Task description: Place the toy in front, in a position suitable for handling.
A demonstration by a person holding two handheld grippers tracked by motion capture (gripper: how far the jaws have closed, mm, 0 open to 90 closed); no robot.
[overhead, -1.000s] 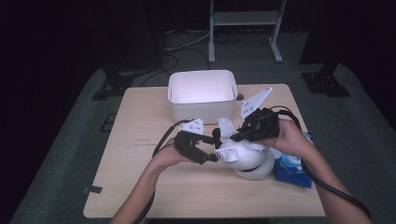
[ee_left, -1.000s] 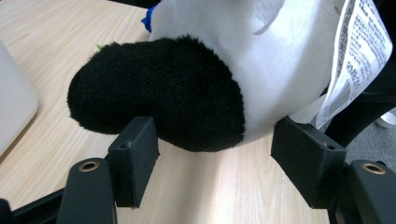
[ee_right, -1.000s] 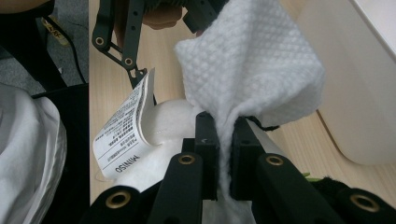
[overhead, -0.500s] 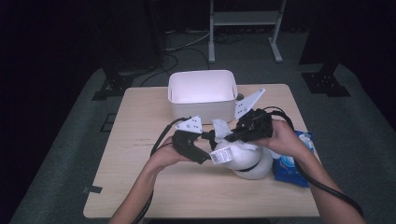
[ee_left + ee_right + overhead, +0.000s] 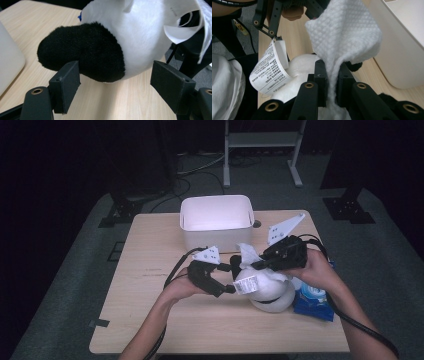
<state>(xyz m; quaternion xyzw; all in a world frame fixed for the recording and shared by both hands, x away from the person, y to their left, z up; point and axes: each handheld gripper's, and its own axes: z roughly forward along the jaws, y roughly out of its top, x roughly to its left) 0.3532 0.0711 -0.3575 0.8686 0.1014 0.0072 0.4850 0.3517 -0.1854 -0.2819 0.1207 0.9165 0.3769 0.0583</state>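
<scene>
Right gripper (image 5: 329,82) is clamped on a white wipe (image 5: 344,32), bunched between its jaws and held over the plush (image 5: 262,287), likely to wipe it clean. Left gripper (image 5: 117,87) is released; its jaws have just been opening and straddle the plush's black ear (image 5: 82,51) without pressing it, probably letting go after steadying the toy. The plush sits on the table (image 5: 150,270) right of centre, just ahead of the left jaws and under the right gripper, paper tag (image 5: 270,68) curling off it. Wipe pack (image 5: 312,300) lies beside the plush, bin (image 5: 215,217) behind.
</scene>
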